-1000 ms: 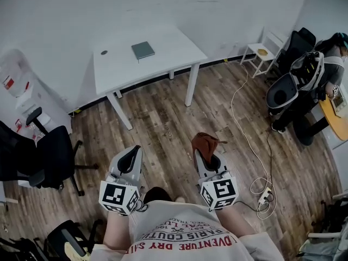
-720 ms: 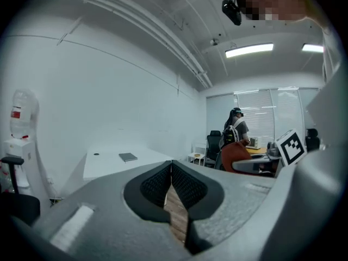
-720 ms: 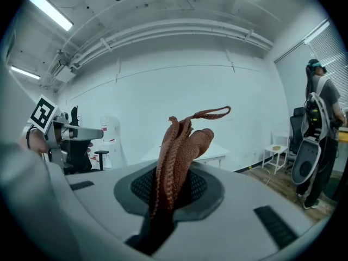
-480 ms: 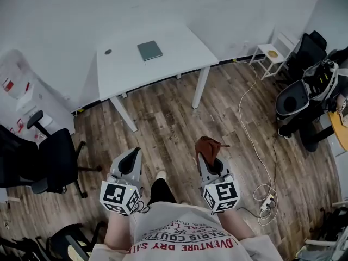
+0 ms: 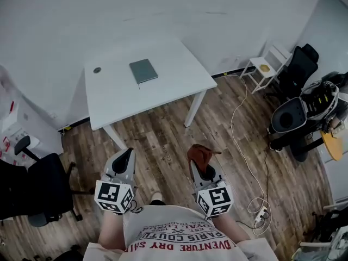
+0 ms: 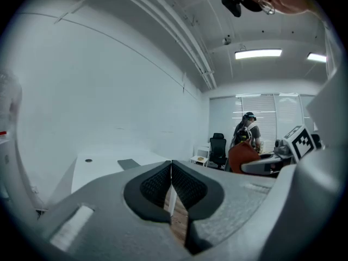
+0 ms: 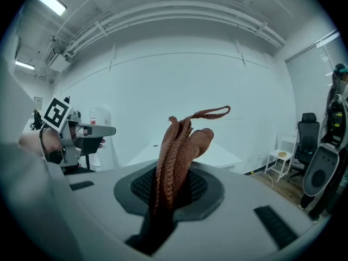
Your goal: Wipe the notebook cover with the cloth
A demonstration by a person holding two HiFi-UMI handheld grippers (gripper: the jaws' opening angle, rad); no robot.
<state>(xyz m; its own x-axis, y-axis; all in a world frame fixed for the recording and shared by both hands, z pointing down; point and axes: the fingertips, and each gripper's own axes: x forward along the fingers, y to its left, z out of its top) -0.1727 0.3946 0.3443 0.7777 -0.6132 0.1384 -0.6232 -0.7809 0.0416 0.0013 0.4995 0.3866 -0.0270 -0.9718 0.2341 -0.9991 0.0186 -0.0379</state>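
A grey-green notebook (image 5: 143,70) lies flat on the white table (image 5: 163,88), well ahead of both grippers; the same notebook (image 6: 129,163) shows small in the left gripper view. My right gripper (image 5: 197,155) is shut on a rust-brown cloth (image 5: 200,153), which sticks up bunched from between its jaws (image 7: 179,145). My left gripper (image 5: 125,154) is shut with nothing in it, its pads pressed together (image 6: 172,181). Both grippers hang over the wood floor, short of the table's near edge.
A small dark disc (image 5: 97,69) sits at the table's far left corner. A black office chair (image 5: 41,186) stands at left. At right are a white stool (image 5: 263,69), chairs (image 5: 296,116) and a cable with a power strip (image 5: 260,208) on the floor.
The table and notebook have come nearer and shifted left in the head view as the person walks forward. Both grippers keep their pose; the cloth stays held.
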